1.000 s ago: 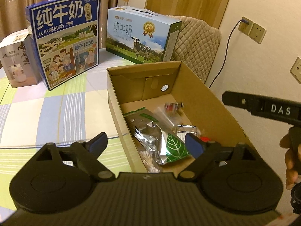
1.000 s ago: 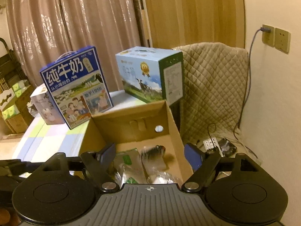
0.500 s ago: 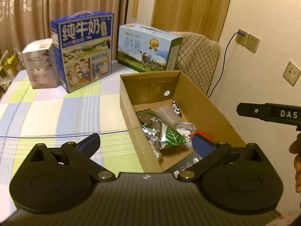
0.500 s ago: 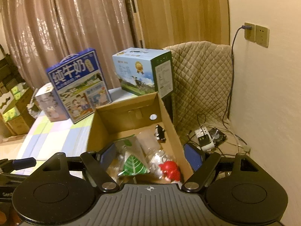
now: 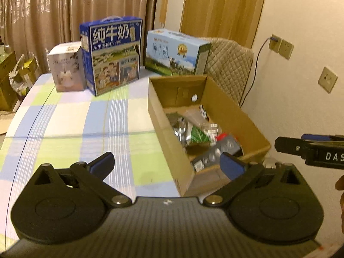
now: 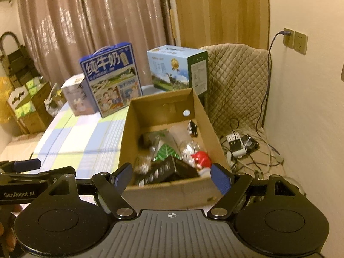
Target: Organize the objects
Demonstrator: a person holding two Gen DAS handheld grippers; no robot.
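Surface: checked tablecloth (image 5: 71, 118) in pale blue, green and white is covering the table, with brown curtains (image 6: 103, 21) hanging behind it.
Cardboard box: open brown cardboard box (image 5: 238, 118) is sitting on the table's right edge, beside the cream wall, and is holding all the loose items.
Contents: foil pouch with a green leaf print (image 5: 194, 134) is lying in the middle of the box; a red object (image 6: 201, 158) is resting just beside it toward the right wall; a dark blister pack (image 6: 160, 172) is leaning at the near end; a small black-and-white figure (image 6: 192, 128) is standing near the far wall; clear wrappers are lying between them, too blurred to name.
Left gripper: left gripper (image 5: 166, 164) is hanging over the box's near left corner, jaws standing fully apart and gripping nothing.
Right gripper: right gripper (image 6: 171, 177) is hanging over the box's near end, jaws standing wide apart and carrying nothing.
Beyond the box: dark blue milk carton (image 5: 111, 56) is standing upright at the far side, a light blue milk carton (image 5: 176, 52) to its right and a small white box (image 5: 65, 67) to its left.
Further out: quilted beige cover (image 6: 236, 81) is draping a chair behind the box; a power strip (image 6: 235, 143) is lying on the floor among cables.
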